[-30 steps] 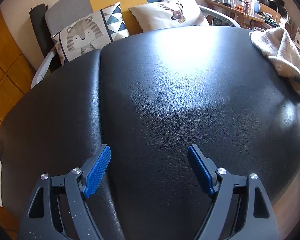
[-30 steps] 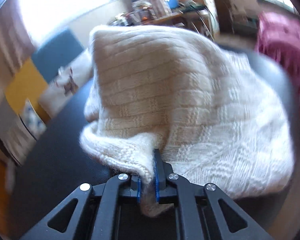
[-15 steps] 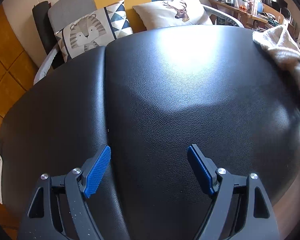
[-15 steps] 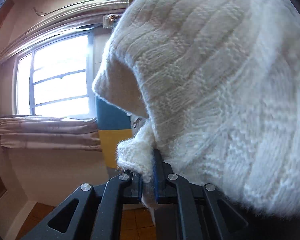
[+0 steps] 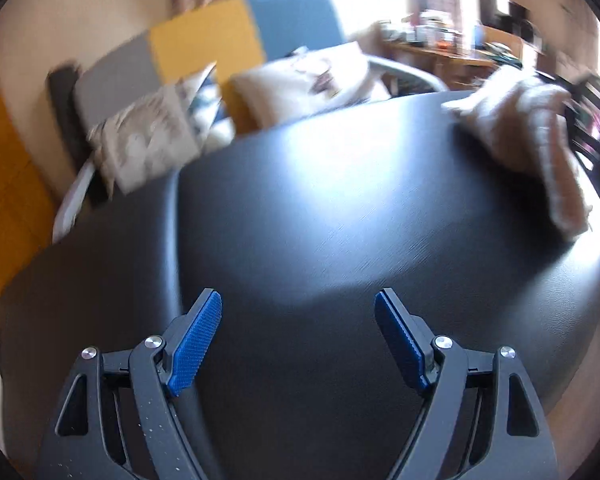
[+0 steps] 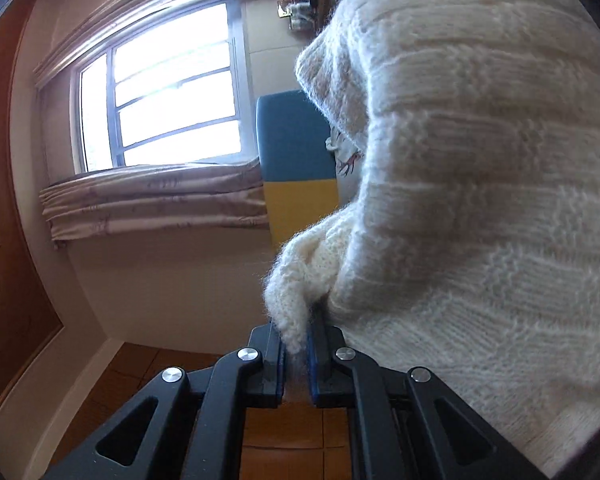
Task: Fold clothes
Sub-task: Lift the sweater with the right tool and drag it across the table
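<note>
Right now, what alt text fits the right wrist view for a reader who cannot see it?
The right gripper is shut on an edge of a cream knitted sweater, which fills the right side of the rolled view. Behind it are a bright window and a blue and yellow panel.

sweater [image 5: 532, 128] on table [image 5: 340, 220], far right | cushions [image 5: 152, 136] behind table | left gripper [image 5: 298, 336] above near edge

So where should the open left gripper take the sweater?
On the loose edge of the sweater hanging down onto the black table, coming in from the open table side. The right gripper already pinches another edge, so a second hold there would likely spread it. The left gripper is empty.
</note>
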### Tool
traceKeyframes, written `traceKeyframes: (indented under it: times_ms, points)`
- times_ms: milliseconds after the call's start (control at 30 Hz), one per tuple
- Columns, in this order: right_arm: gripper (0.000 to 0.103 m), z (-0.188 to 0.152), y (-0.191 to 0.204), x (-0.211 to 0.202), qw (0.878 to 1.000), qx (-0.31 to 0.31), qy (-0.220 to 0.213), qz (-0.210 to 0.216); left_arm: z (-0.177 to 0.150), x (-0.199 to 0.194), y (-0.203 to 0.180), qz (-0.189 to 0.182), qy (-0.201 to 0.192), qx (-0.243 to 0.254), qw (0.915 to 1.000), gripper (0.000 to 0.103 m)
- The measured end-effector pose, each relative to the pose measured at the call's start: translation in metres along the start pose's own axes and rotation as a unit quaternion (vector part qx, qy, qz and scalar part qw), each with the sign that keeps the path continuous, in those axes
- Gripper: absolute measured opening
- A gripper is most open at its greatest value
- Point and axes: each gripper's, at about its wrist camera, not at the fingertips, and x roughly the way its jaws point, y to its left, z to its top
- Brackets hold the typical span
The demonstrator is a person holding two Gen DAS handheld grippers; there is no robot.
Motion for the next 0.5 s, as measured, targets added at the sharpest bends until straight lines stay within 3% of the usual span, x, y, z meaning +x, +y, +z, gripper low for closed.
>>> traceKeyframes:
  times_ms: [133,333,433,500]
  points:
    - [0.007,-0.013,-0.014,0.061,0.999,-0.003,0.042,-0.029,0.018,0.009,-0.042,-0.035,-0.009,0.064,0.9973,0.082]
    - [0.008,-0.049,-0.008,0.085,0.996,-0.009,0.090,-0.020,0.030,0.025,-0.082,-0.065,0.006,0.090,0.9938,0.082]
    - [0.013,-0.059,-0.014,0.101,0.990,-0.024,0.117,-0.073,0.027,0.035,-0.095,-0.073,0.027,0.098,0.9922,0.082]
    - [0.026,-0.067,-0.020,0.100,0.981,-0.048,0.126,-0.140,0.022,0.042,-0.098,-0.071,0.042,0.096,0.9920,0.082]
